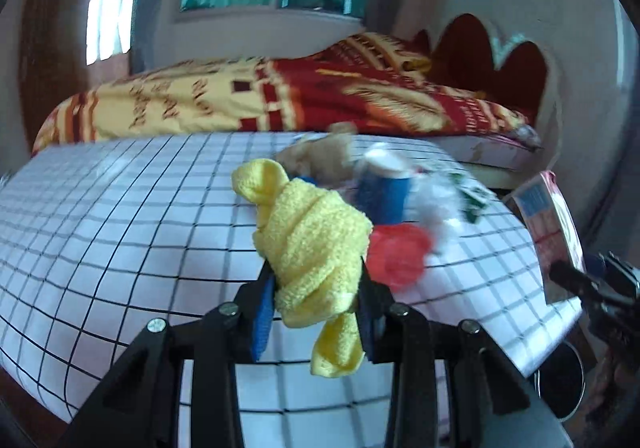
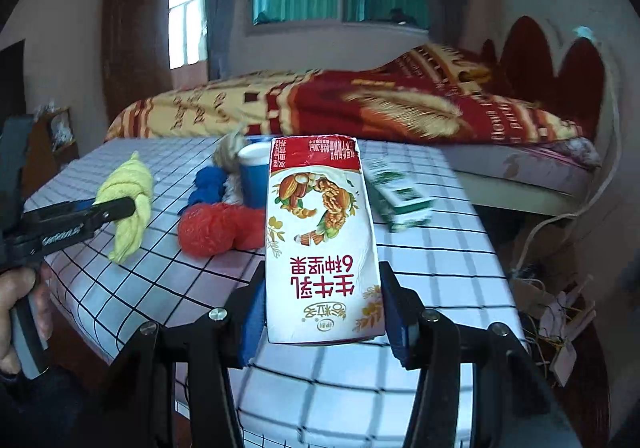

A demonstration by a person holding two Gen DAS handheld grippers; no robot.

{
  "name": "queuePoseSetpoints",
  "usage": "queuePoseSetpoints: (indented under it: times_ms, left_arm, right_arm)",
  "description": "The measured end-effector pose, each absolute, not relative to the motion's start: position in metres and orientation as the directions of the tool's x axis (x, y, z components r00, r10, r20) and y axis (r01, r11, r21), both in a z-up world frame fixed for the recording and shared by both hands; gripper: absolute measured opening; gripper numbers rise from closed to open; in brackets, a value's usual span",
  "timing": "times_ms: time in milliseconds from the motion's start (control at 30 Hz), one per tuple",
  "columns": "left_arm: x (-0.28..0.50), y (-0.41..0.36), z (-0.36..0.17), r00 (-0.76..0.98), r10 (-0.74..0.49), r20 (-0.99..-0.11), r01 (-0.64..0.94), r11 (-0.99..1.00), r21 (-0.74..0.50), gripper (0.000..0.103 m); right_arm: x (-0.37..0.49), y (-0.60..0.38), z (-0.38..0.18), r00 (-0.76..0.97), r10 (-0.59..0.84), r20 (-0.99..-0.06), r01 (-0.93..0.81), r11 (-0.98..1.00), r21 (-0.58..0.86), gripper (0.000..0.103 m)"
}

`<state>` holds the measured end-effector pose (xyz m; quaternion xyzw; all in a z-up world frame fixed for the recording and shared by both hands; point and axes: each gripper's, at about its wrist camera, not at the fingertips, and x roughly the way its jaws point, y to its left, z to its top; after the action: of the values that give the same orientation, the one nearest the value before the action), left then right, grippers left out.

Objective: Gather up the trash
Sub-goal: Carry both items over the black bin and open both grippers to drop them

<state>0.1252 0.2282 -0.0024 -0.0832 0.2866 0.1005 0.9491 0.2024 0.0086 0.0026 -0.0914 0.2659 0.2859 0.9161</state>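
My left gripper point(image 1: 318, 284) is shut on a knotted yellow cloth point(image 1: 308, 244) and holds it above the checked table point(image 1: 120, 216). It also shows in the right wrist view point(image 2: 128, 208), with the yellow cloth point(image 2: 128, 196) in it. My right gripper point(image 2: 322, 300) is shut on a red and white milk carton point(image 2: 320, 240), held upside down above the table's near edge. The carton also shows at the right of the left wrist view point(image 1: 548, 232). On the table lie a red cloth point(image 2: 216, 228), a blue paper cup point(image 2: 254, 172), a blue cloth point(image 2: 208, 184) and a green and white box point(image 2: 400, 196).
A bed with a red and yellow blanket point(image 2: 320, 104) stands right behind the table. A round dark bin point(image 1: 560, 388) sits on the floor below the table's right edge. Cables and clutter point(image 2: 556, 312) lie on the floor at the right.
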Motion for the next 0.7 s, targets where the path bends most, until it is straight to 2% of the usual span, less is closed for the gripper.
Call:
queuePoseSetpoints:
  times_ms: [333,700]
  left_arm:
    - [0.124,0.126,0.021,0.851,-0.002,-0.525,-0.019,0.999,-0.034,0.036]
    - [0.141,0.008,0.006,0.799,-0.220,-0.560,0.251,0.968,-0.021,0.036]
  right_arm:
    - [0.173,-0.106,0.021,0.786,0.337,-0.518,-0.391,0.920,0.005,0.053]
    - [0.154,-0.237,-0.005,0.818,0.167,-0.550,-0.195,0.981,0.007,0.053]
